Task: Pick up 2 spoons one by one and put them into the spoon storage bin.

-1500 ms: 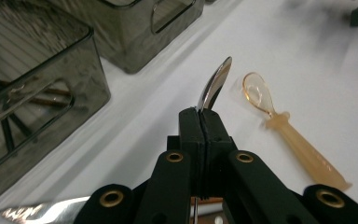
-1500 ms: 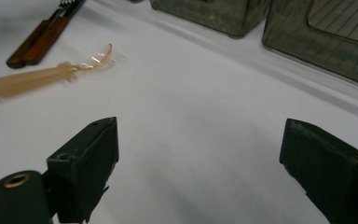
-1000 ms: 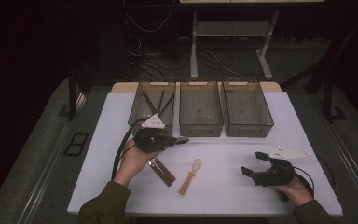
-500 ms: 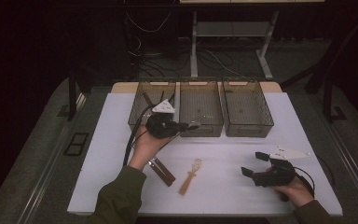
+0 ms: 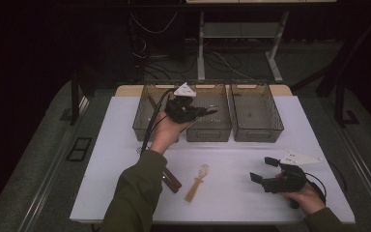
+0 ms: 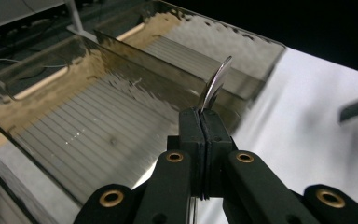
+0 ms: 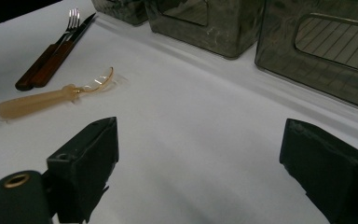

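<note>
The left gripper (image 6: 200, 122) is clamped on a thin metal utensil (image 6: 216, 84) above the middle bin (image 6: 98, 135). At 5 o'clock, the right gripper (image 5: 264, 170) rests with jaws apart. The narrow grip may let it twist and fall outside.

Three open-topped bins stand in a row at the far side of the table (image 5: 106, 140): left bin (image 5: 147, 123), middle bin (image 5: 212, 123), right bin (image 5: 256, 113). Their walls touch or nearly touch, so no passage lies between them; entry is from above. The left gripper (image 5: 211, 112) hangs over the middle bin. Near the front left, a fork (image 7: 67, 28) and knife (image 7: 60, 49) lie side by side, a spoon (image 5: 197, 182) just beside them. Between spoon and right gripper (image 5: 263, 170), and from there up to the bins, the tabletop is bare.
</note>
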